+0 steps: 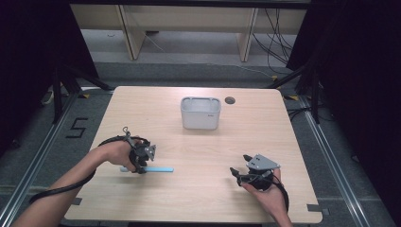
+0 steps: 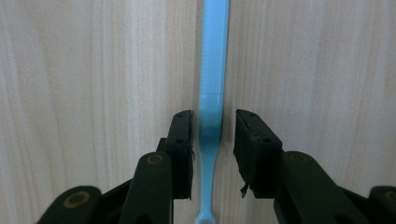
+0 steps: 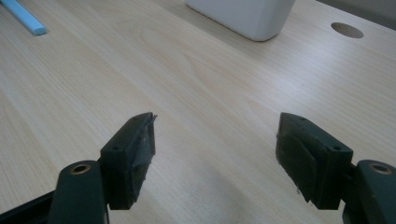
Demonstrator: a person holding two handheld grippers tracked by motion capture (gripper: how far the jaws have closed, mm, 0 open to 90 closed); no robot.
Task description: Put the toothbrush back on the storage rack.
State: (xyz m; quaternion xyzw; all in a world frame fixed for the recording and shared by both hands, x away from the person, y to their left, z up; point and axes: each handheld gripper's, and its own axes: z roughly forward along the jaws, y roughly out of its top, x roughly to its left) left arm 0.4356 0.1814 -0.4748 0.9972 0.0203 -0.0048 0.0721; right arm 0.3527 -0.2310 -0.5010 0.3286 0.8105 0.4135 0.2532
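Note:
A light blue toothbrush (image 1: 158,169) lies flat on the wooden table (image 1: 198,198), left of centre. My left gripper (image 1: 138,163) is down over the toothbrush's left part. In the left gripper view the toothbrush (image 2: 214,70) runs straight up between the jaws of the left gripper (image 2: 213,122), bristle end at the bottom. The jaws stand close on either side of it, with a thin gap at each. My right gripper (image 1: 239,164) hovers low over bare table at the front right. In its own view the right gripper (image 3: 215,126) is wide open and holds nothing; the toothbrush's tip (image 3: 23,16) shows far left.
A white rectangular bin (image 1: 200,116) stands at the table's middle back, also in the right gripper view as a white bin (image 3: 247,14). A round cable hole (image 1: 230,100) lies just behind the bin. Bare wood stretches between the two grippers.

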